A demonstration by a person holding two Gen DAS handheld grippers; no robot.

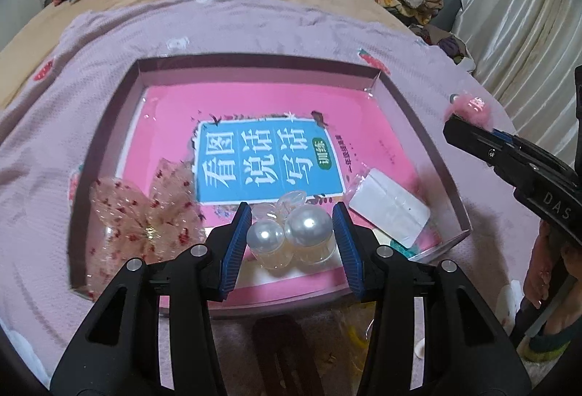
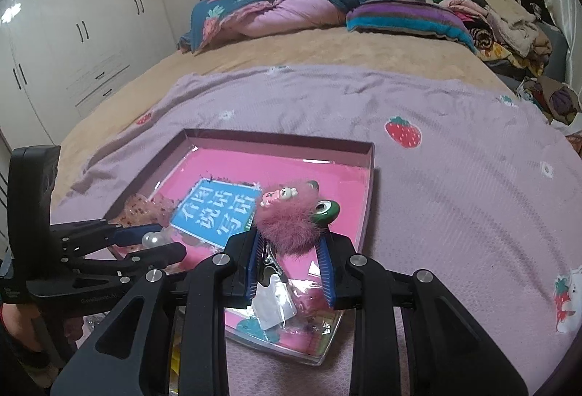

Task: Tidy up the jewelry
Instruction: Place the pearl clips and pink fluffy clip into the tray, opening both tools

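The left gripper [image 1: 293,232] reaches forward and slightly downward, its blue-padded fingers [image 1: 238,243] spread wide, a gap on each side of what sits between them. The right gripper [image 2: 291,243] is held higher, level, its pads [image 2: 325,268] pressed against something furry.

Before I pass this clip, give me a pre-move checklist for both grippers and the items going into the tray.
1. Left gripper around pearl hair clip: ok; whether the pads actually pinch it, cannot tell.
2. Right gripper holding pink fluffy clip: ok.
3. Both items above the tray: ok.
4. Bare landing spot on the pink book: ok.
5. Bow and white packet clear of the pearls: ok.
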